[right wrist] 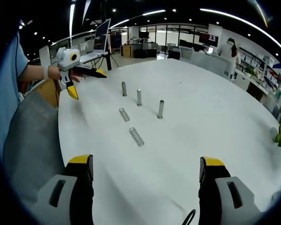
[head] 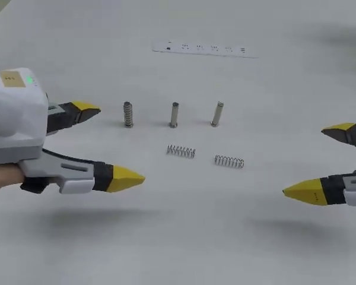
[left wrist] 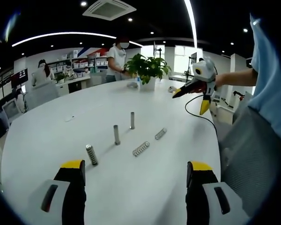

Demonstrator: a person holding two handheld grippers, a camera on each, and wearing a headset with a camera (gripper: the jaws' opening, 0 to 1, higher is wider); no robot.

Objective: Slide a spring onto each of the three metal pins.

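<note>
Left gripper (head: pixel 120 142) at 9 o'clock, jaws spread wide and empty; one pin of three is dressed.

I judge the second spring is the step in hand. The left pin (head: pixel 127 105) carries a fitted spring (head: pixel 128 117), while the middle pin (head: pixel 174 114) and right pin (head: pixel 217 113) stand bare. One loose spring (head: pixel 181 151) lies flat at 6 o'clock of the middle pin, the other spring (head: pixel 229 161) at 5 o'clock of the right pin. My right gripper (head: pixel 304 161), at 3 o'clock, is equally spread and touches nothing. Next I must pinch a loose spring, stand it upright and line it over a pin top.

Yellow-tipped black fingers (head: pixel 124 177), silver pins (head: pixel 174 114), white table (head: pixel 178 237)
</note>
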